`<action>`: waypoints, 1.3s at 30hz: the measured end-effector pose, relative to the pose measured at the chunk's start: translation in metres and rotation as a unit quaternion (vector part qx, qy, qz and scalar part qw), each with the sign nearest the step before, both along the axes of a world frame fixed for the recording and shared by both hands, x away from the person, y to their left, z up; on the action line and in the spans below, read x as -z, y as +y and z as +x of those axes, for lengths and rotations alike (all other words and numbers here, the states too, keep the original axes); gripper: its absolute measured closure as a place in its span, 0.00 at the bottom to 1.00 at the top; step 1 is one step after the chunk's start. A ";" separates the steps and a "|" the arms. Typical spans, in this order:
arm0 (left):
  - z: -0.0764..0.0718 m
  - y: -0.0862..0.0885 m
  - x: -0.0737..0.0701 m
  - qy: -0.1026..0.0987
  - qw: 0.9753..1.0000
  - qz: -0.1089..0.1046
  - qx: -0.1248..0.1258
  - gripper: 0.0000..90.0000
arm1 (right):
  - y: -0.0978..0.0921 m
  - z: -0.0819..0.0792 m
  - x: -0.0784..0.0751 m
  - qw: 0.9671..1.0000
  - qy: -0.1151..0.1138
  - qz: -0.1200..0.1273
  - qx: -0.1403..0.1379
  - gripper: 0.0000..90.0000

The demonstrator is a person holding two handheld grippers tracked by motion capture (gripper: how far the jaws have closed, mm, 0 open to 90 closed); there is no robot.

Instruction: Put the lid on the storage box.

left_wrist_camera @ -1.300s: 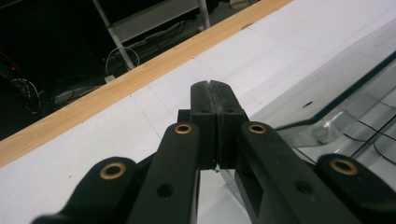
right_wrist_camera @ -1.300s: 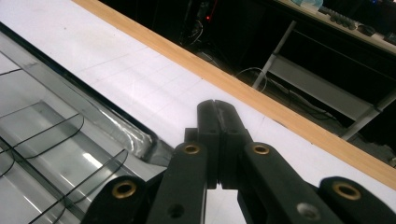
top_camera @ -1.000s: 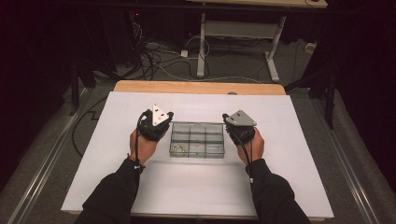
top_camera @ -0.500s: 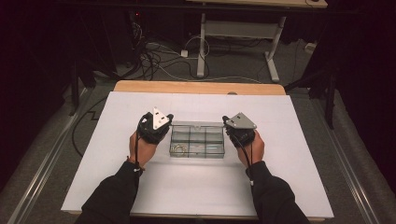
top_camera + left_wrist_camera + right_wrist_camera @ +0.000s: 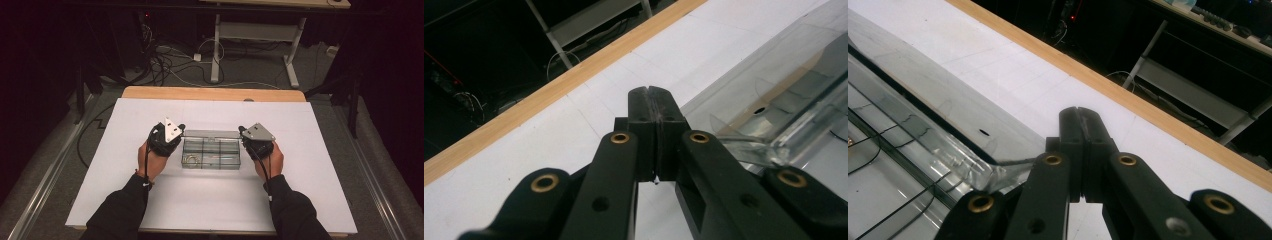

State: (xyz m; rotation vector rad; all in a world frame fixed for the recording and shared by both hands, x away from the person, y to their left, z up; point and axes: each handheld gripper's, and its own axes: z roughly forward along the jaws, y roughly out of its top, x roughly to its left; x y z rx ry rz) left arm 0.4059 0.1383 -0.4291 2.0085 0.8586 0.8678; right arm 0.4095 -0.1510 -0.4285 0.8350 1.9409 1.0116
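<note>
A clear plastic compartment box (image 5: 212, 156) sits mid-table on the white sheet. Its clear lid (image 5: 211, 134) stands raised along the far edge. My left gripper (image 5: 180, 129) is at the lid's far left corner and my right gripper (image 5: 243, 131) at its far right corner. In the left gripper view the jaws (image 5: 655, 92) are pressed together, with the lid (image 5: 774, 75) running off to their right. In the right gripper view the shut gripper (image 5: 1080, 112) meets the lid's corner (image 5: 998, 170), and the lid (image 5: 923, 95) stretches away to the left. A small metal ring (image 5: 191, 160) lies in the front left compartment.
The white sheet (image 5: 210, 205) covers the table, with a bare wooden strip (image 5: 215, 93) along the far edge. Beyond the table are floor cables (image 5: 170, 60) and a desk frame (image 5: 260, 35). Open sheet lies on every side of the box.
Both hands have stayed at the lid's far corners. The left gripper has shifted very slightly; the box has not moved.
</note>
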 end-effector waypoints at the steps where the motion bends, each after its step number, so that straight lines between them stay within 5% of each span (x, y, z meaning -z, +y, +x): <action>1: 0.000 0.000 0.000 -0.001 1.000 0.000 0.001 0.96 | 0.000 0.000 0.000 1.000 0.000 0.001 0.000 1.00; 28: -0.011 0.003 0.010 0.003 1.000 -0.001 0.012 0.93 | -0.007 -0.008 0.011 1.000 0.018 0.009 -0.009 1.00; 39: -0.020 0.015 0.016 0.011 0.999 -0.009 0.029 0.94 | -0.011 -0.021 0.010 0.999 0.019 0.019 -0.033 0.96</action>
